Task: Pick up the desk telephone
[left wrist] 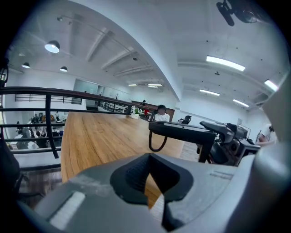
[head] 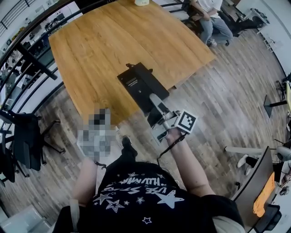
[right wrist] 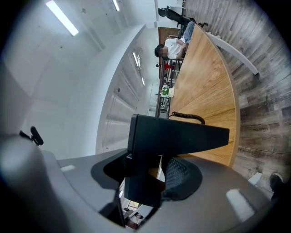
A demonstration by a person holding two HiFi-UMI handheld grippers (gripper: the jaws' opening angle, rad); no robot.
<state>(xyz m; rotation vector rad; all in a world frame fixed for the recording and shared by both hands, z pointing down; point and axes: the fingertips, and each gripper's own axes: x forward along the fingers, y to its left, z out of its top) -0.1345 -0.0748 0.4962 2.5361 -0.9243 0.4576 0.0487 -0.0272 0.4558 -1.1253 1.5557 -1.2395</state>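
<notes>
The black desk telephone [head: 141,86] hangs in the air over the near edge of the wooden table [head: 104,41]. My right gripper [head: 154,103] is shut on its near end, with the marker cube [head: 186,120] behind. In the right gripper view the phone [right wrist: 177,134] sits clamped between the pads, and its coiled cord [right wrist: 188,116] trails behind. The left gripper view shows the phone [left wrist: 182,129] raised at the right, with a cord loop [left wrist: 157,143] hanging under it. My left gripper [left wrist: 150,157] is shut on nothing. It does not show in the head view.
A person [head: 209,18] sits at the table's far right corner. A dark railing [head: 27,59] runs along the left, with a black office chair [head: 22,141] beside it. A pale object [head: 142,2] stands at the table's far edge. Wooden floor [head: 227,91] lies to the right.
</notes>
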